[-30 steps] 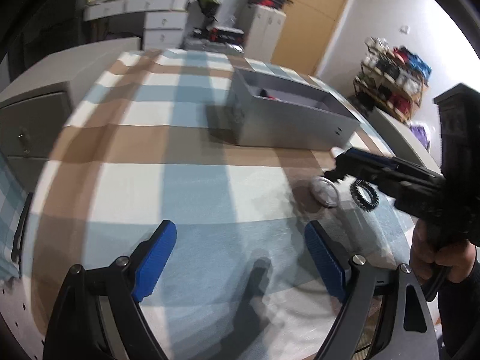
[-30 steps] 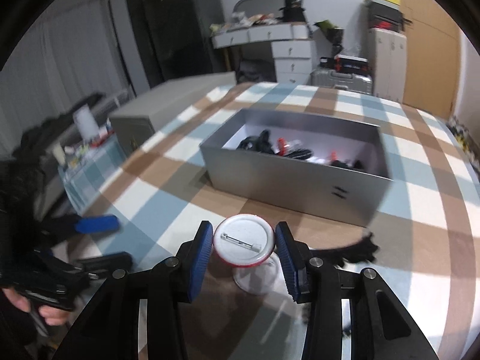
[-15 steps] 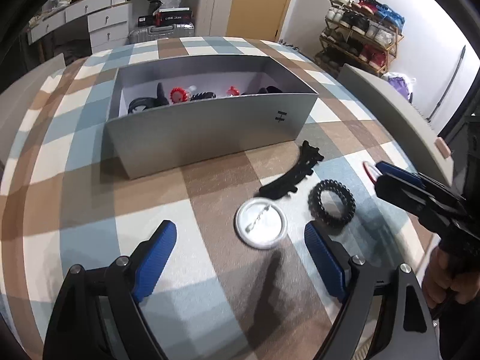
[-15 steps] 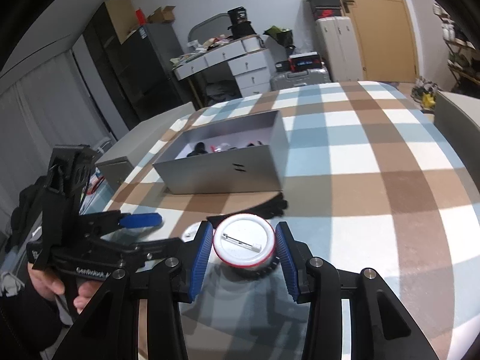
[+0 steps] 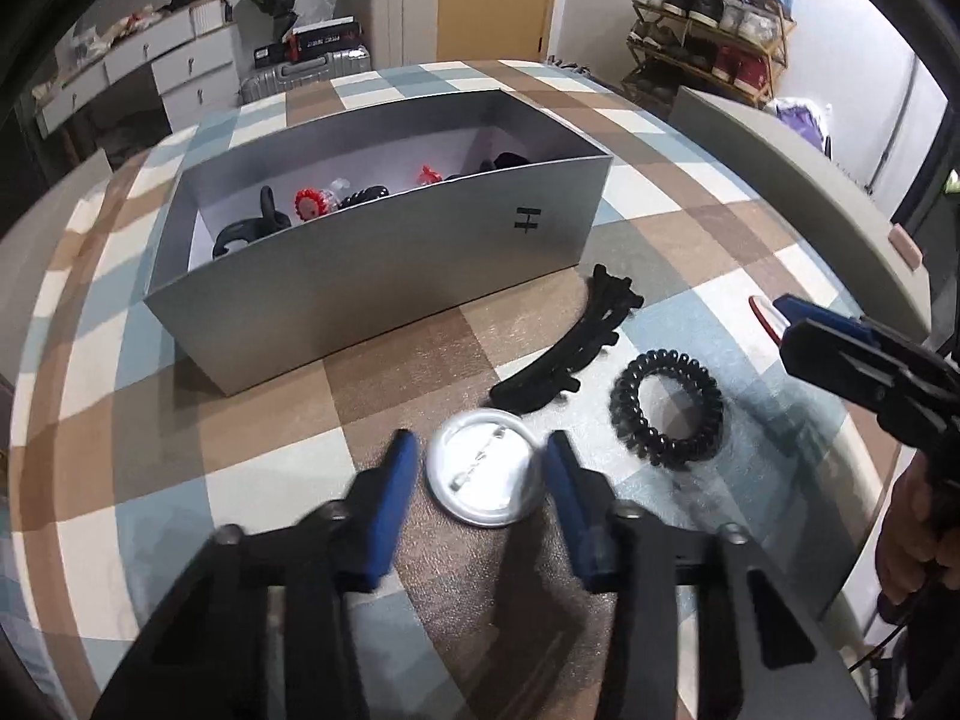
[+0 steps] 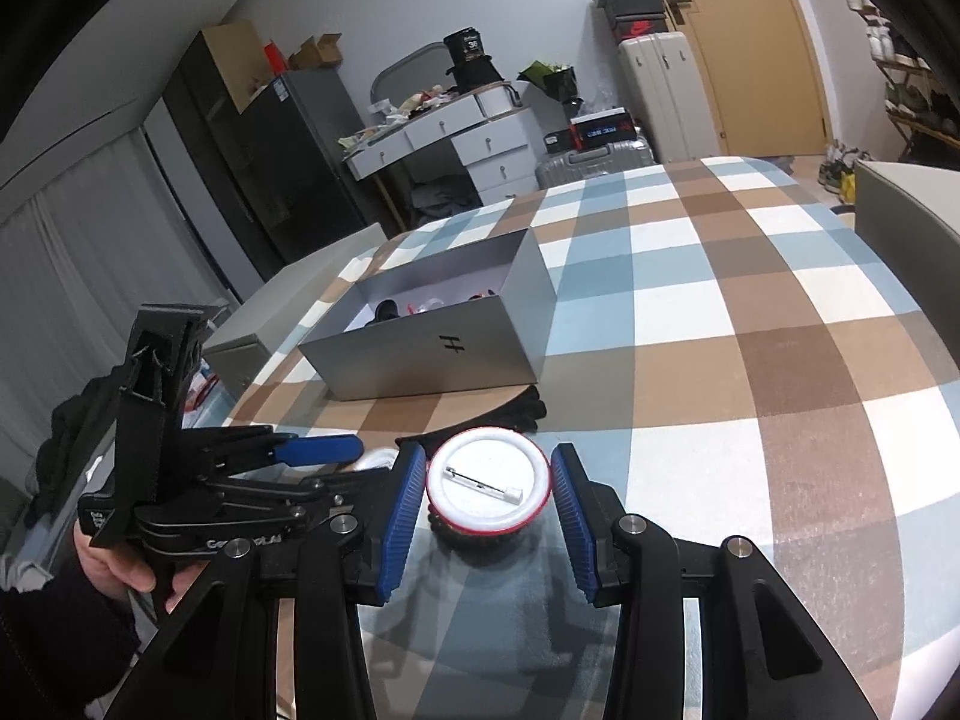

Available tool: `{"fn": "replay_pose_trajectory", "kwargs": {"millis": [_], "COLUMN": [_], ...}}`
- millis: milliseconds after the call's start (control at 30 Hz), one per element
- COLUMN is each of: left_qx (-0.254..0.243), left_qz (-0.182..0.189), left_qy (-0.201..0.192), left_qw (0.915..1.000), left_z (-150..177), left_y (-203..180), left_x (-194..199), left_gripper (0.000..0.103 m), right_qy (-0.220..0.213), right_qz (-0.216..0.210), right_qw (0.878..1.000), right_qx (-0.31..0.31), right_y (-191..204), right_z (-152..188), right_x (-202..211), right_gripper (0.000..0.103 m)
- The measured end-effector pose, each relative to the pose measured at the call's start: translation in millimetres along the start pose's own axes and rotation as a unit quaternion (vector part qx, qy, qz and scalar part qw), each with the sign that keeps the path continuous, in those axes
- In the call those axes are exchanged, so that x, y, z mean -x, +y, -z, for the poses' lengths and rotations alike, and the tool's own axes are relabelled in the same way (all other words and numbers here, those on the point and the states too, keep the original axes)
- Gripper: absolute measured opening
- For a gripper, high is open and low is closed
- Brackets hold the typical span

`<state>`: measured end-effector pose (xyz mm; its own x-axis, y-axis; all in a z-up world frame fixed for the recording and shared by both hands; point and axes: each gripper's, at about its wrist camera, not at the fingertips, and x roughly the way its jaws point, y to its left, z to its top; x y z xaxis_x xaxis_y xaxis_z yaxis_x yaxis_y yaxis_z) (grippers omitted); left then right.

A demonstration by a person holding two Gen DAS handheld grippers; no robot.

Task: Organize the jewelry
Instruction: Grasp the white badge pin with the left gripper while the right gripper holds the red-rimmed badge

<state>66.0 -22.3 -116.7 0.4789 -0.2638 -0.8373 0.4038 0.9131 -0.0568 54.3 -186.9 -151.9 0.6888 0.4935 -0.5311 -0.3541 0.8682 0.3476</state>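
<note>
Left wrist: left tongs [image 5: 480, 480] open astride one badge [image 5: 480, 468]; right tongs [image 6: 489, 495] clamp second badge [image 6: 487, 487].

Matt grey card box [image 5: 384, 276], checked cloth table cover [image 5: 252, 456], glossy metal badge back [image 5: 480, 474], ribbed blue tongs pads [image 6: 401, 510]

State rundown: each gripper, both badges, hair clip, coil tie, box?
left gripper: open, fingers straddle the silver badge, apart from it
right gripper: shut on the red-rimmed badge
silver badge: flat on the table, pin side up
red-rimmed badge: held, pin side up
black hair clip: lying loose
black coil hair tie: lying loose
grey box: open, items inside
</note>
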Motion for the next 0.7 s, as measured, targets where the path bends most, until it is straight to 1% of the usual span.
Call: {"fn": "replay_pose_trajectory", "kwargs": {"millis": [133,167,200,233,300,333,367,433,467,533,567,600,633,700], "left_qx": [-0.002,-0.002,-0.002,-0.001,0.003,0.002,-0.003,-0.006,-0.005,0.006,0.009,0.011,0.013,0.019], "left_qz": [-0.003,-0.006,-0.009,-0.014,-0.014,-0.018,-0.03,-0.036,-0.034,-0.018,-0.017,-0.019,-0.022,-0.019], "left_qy": [0.003,0.001,-0.001,-0.003,0.001,0.001,0.004,-0.001,-0.001,0.006,0.008,0.011,0.013,0.015], "left_qw": [1.0,1.0,1.0,0.9999,0.9999,0.9998,0.9995,0.9993,0.9994,0.9998,0.9998,0.9997,0.9996,0.9995], "left_z": [-1.5,-1.8,-2.1,-2.7,-3.2,-2.8,-1.8,-1.5,-1.7,-3.9,-4.7,-5.3,-5.8,-6.4], "left_y": [-4.3,-4.8,-5.3,-5.3,-4.4,-5.2,-6.8,-8.2,-7.9,-5.0,-4.3,-3.5,-2.9,-1.2], "left_x": [-1.5,-0.9,-0.4,1.0,0.9,0.4,-1.7,-1.4,-1.5,-3.1,-3.6,-4.8,-5.8,-6.5], "left_gripper": [0.033,0.031,0.02,0.018,0.018,0.018,0.018,0.019,0.02,0.024,0.033,0.044,0.048,0.05], "right_qy": [-0.001,-0.001,-0.002,-0.003,-0.002,0.0,0.001,0.001,0.001,0.0,-0.001,-0.003,-0.003,-0.004], "right_qz": [-0.002,-0.003,-0.003,-0.003,-0.005,-0.006,-0.006,-0.007,-0.005,-0.006,-0.006,-0.005,-0.006,-0.005], "right_qw": [1.0,1.0,1.0,1.0,1.0,1.0,1.0,1.0,1.0,1.0,1.0,1.0,1.0,1.0], "right_qx": [-0.004,-0.005,-0.005,-0.005,-0.006,-0.008,-0.009,-0.011,-0.011,-0.012,-0.011,-0.01,-0.01,-0.012], "right_y": [-2.2,-2.5,-2.7,-3.2,-3.8,-4.8,-5.5,-6.1,-5.8,-6.1,-5.8,-5.5,-5.6,-6.1], "right_z": [1.2,1.1,1.4,1.7,2.6,2.4,2.6,3.7,4.2,3.9,4.0,4.2,4.4,4.7], "right_x": [0.9,1.2,1.9,2.5,3.5,2.7,2.6,3.5,4.1,4.9,5.7,6.9,7.8,8.6], "right_gripper": [0.042,0.042,0.042,0.042,0.042,0.042,0.042,0.042,0.042,0.042,0.042,0.042,0.042,0.042]}}
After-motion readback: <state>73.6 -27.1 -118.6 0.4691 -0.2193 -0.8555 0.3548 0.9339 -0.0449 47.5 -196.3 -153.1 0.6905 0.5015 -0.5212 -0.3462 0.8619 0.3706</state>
